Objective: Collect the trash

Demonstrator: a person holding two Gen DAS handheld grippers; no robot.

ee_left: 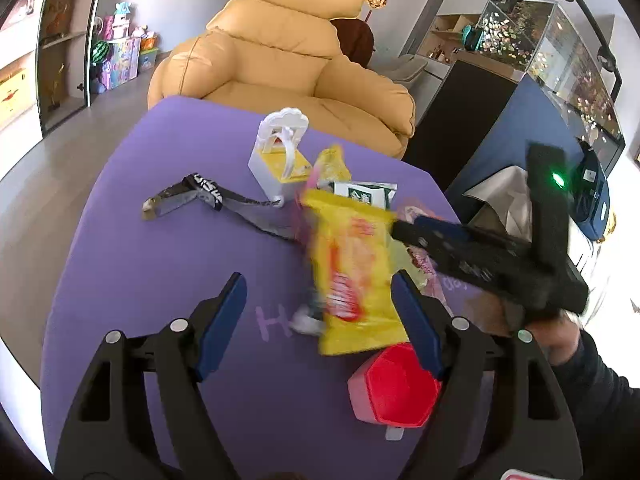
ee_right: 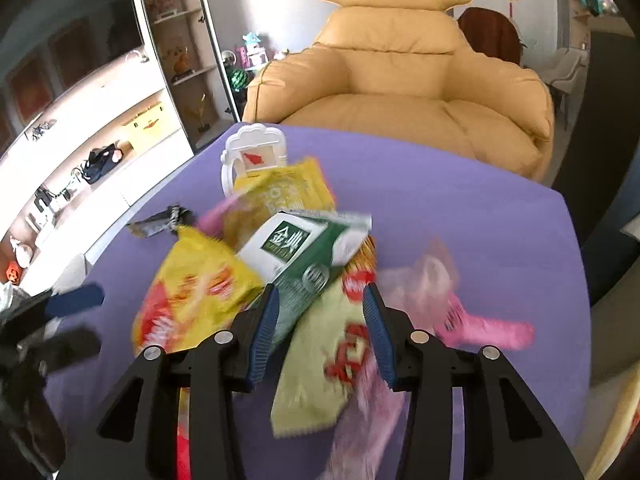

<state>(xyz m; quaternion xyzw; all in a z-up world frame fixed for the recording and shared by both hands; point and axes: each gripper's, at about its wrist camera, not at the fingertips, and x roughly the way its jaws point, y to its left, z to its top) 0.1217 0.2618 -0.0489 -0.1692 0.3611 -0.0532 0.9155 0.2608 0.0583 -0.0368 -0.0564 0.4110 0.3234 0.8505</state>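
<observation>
Left gripper [ee_left: 320, 316] hangs over the purple counter [ee_left: 160, 280], fingers wide around the big yellow wrapper [ee_left: 352, 276] at frame centre. Right gripper [ee_right: 320, 320] has fingers wide too, straddling a pale green wrapper [ee_right: 320, 368]; green-white packet [ee_right: 296, 252] just above, pink wrapper [ee_right: 480, 328] lower right, blurred.

Glossy, crinkly yellow wrapper [ee_left: 352, 276], probably plastic film; matt purple tabletop [ee_left: 140, 280]; smooth tan leather armchair [ee_left: 280, 60].
</observation>
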